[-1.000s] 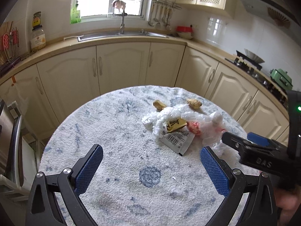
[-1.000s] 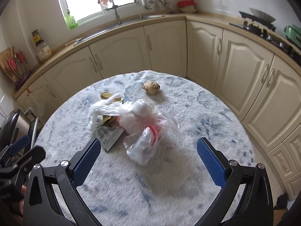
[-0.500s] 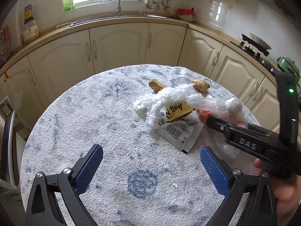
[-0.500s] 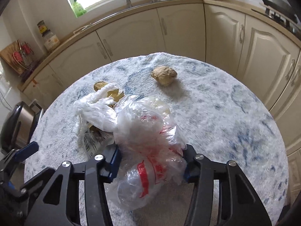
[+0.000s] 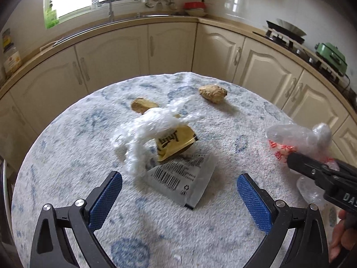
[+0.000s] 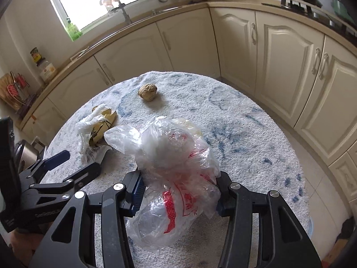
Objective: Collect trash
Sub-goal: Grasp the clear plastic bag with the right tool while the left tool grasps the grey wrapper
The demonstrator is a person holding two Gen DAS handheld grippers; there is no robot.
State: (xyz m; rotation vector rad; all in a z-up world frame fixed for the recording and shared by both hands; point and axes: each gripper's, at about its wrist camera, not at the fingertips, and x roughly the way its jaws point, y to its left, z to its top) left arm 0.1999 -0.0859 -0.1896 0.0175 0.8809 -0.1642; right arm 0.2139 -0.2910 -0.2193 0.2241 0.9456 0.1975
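My right gripper (image 6: 178,192) is shut on a clear plastic bag with red print (image 6: 176,163), lifted a little off the round table (image 6: 245,138). In the left wrist view that bag (image 5: 299,138) hangs at the right edge in the right gripper (image 5: 312,169). My left gripper (image 5: 178,194) stands open just above a silver wrapper with a barcode (image 5: 180,178). On the wrapper lie a gold packet (image 5: 174,143) and a crumpled white plastic film (image 5: 151,127). Two brown lumps (image 5: 213,92) (image 5: 142,106) sit farther back on the table.
The table wears a white and blue fuzzy cloth (image 5: 67,156). Cream kitchen cabinets (image 5: 169,44) curve around behind it, with a sink and tap (image 5: 109,6) under the window and a stove (image 5: 285,33) at the right. A person's hand (image 5: 341,241) shows at the lower right.
My right gripper closed on the red-printed bag and pulled it to the right, away from the pile. My left gripper moved forward and down toward the silver wrapper, staying open.
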